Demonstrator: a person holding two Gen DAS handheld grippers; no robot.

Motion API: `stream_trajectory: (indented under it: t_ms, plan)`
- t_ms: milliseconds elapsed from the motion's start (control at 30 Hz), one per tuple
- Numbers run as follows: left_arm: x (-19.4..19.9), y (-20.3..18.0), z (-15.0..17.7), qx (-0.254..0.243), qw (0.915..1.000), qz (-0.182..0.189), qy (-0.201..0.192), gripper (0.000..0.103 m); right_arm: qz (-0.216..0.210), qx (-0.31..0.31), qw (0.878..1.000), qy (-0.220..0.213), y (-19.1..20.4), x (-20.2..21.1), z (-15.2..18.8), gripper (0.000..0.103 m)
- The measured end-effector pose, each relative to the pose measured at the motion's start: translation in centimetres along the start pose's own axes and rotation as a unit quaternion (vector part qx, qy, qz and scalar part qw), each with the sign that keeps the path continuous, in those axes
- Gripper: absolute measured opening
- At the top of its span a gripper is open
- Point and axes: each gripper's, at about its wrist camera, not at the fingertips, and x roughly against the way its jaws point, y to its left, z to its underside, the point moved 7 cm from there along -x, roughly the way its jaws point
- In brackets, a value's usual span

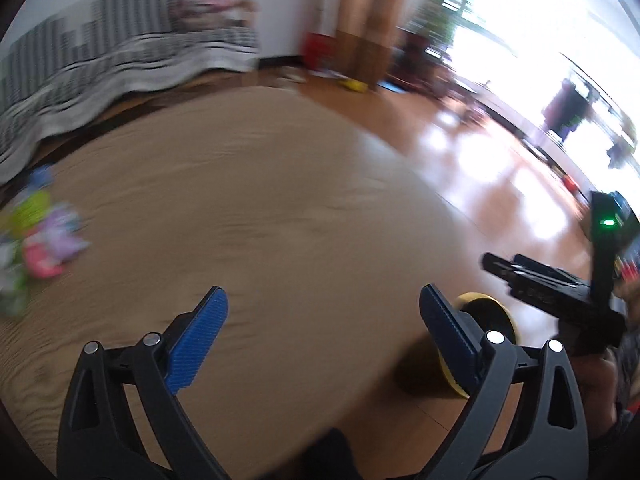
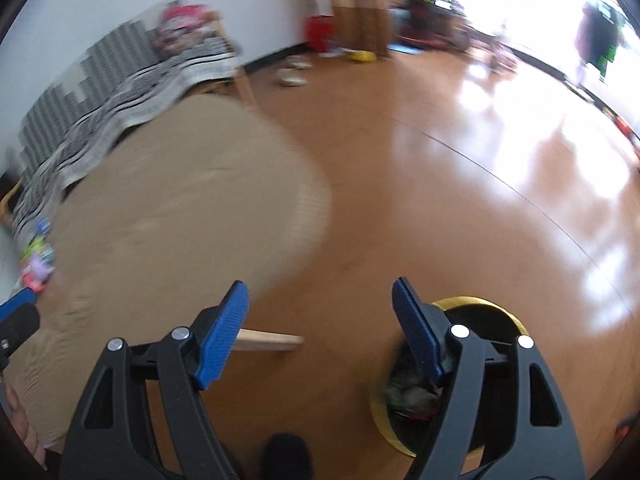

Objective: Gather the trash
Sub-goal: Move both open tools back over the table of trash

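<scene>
Two grippers hang over the room with nothing in them: the left gripper (image 1: 322, 334) has its blue pads spread wide above the near part of the tan rug (image 1: 260, 200), and the right gripper (image 2: 320, 330) is spread just as wide over the wooden floor (image 2: 400, 200). Just beside the rug's near right edge stands the yellow-rimmed bin (image 2: 472, 308), with dark scraps already lying inside. A pale wooden strip (image 2: 268, 340) lies on the floor near the rug's edge. Farther off, at the rug's far left edge, sits a bright heap of wrappers (image 1: 36, 236), the trash, I judge, well apart from both grippers. Both views are smeared, so a hasty reach could miss a thin wrapper or snag the rug, and the long carry back risks drops.
</scene>
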Motion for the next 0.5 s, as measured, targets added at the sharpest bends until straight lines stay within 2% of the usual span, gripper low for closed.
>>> stream_trajectory:
  t_ms: [33,167,267,367,433,500]
  plan:
    - [1.3,3.7,0.0,0.020,0.9993,-0.031,-0.008,0.094,-0.013,0.014,1.000,0.001,2.2,-0.2,-0.4,0.072]
    - [5.2,13.5,0.2,0.073,0.9908,-0.110,-0.029,0.094,-0.082,0.088,0.993,0.003,14.3,-0.7,-1.4,0.079]
    - [8.5,21.9,1.0,0.131,0.9755,-0.169,-0.052,0.095,-0.122,0.136,0.983,0.008,22.4,-1.3,-1.2,0.082]
    - [10.6,28.5,1.7,0.190,0.9629,-0.183,-0.057,0.095,-0.150,0.170,0.974,0.011,29.1,-2.3,-0.7,0.084]
    - [11.7,31.6,3.1,0.200,0.9556,-0.206,-0.066,0.095,-0.171,0.191,0.967,0.020,33.2,-3.5,0.2,0.084]
    - [12.1,34.5,4.7,0.209,0.9487,-0.230,-0.057,0.095,-0.182,0.212,0.960,0.026,36.9,-4.7,0.7,0.086]
